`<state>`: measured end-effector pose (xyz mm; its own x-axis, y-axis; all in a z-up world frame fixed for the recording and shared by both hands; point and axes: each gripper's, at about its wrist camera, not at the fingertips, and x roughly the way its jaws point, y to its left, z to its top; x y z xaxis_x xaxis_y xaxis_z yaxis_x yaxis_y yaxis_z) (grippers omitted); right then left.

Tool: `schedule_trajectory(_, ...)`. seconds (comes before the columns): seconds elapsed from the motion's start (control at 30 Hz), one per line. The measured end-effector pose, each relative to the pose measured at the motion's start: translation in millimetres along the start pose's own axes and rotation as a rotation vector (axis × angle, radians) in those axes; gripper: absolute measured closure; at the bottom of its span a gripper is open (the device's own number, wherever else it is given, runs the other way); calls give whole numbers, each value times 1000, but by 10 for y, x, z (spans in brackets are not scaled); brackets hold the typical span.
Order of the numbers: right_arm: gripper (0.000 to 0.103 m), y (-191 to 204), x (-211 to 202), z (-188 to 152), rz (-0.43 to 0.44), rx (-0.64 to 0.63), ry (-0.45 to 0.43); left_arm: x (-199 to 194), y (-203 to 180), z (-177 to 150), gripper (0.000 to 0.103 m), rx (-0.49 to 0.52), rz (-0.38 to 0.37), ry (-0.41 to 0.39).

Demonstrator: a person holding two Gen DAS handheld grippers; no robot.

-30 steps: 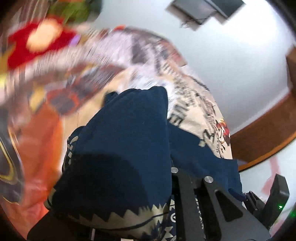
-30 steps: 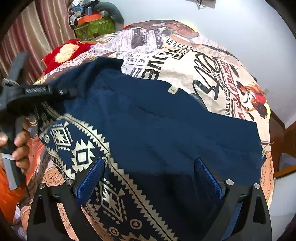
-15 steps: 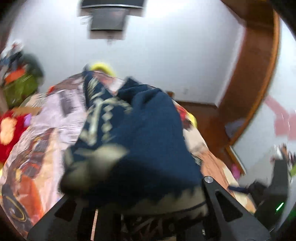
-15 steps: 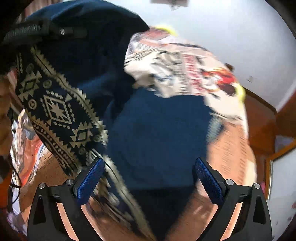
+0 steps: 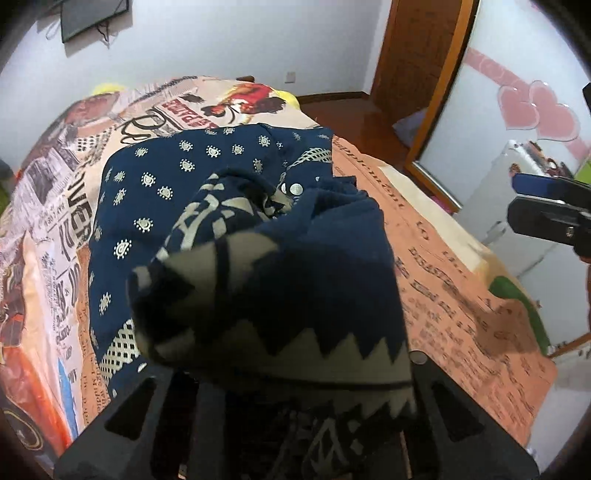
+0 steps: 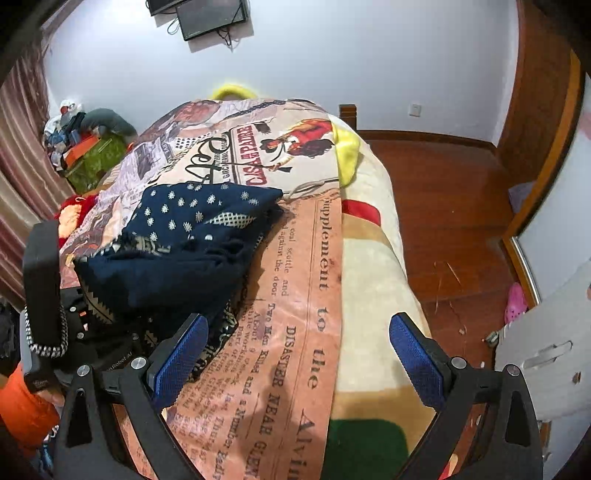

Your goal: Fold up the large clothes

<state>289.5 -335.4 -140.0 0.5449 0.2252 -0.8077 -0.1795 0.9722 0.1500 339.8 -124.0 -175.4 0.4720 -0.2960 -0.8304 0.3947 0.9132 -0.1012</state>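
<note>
A navy garment with cream geometric patterns (image 5: 159, 206) lies bunched on the bed and shows in the right wrist view (image 6: 192, 236) too. My left gripper (image 5: 280, 369) is shut on a thick fold of it; the cloth hides the fingertips. The left gripper also shows in the right wrist view (image 6: 85, 325) at the left, under the garment. My right gripper (image 6: 299, 365) is open and empty, its blue pads (image 6: 417, 362) above the blanket to the right of the garment. It appears at the right edge of the left wrist view (image 5: 546, 206).
The bed carries a newspaper-print blanket (image 6: 295, 280). A wooden floor (image 6: 450, 206) lies to the right, with a wooden door frame (image 5: 417, 74) beyond. A red plush toy (image 6: 74, 214) and a cluttered green box (image 6: 92, 155) sit at the far left. A wall screen (image 6: 210, 16) hangs above.
The garment, spread flat one second ago, has been swung over by my left gripper and now lies bunched and doubled. My right gripper stayed open and now faces along the bed's right side.
</note>
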Motion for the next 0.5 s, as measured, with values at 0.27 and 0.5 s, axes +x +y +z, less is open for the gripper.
schedule_trajectory(0.27,4,277,-110,66,58,-61,-49,-387,-103,-227,42,60,-31,-14)
schedule_trajectory(0.5,4,624,-154,237,105,-116,-93,-873,79,-331,34,1,-55,-56)
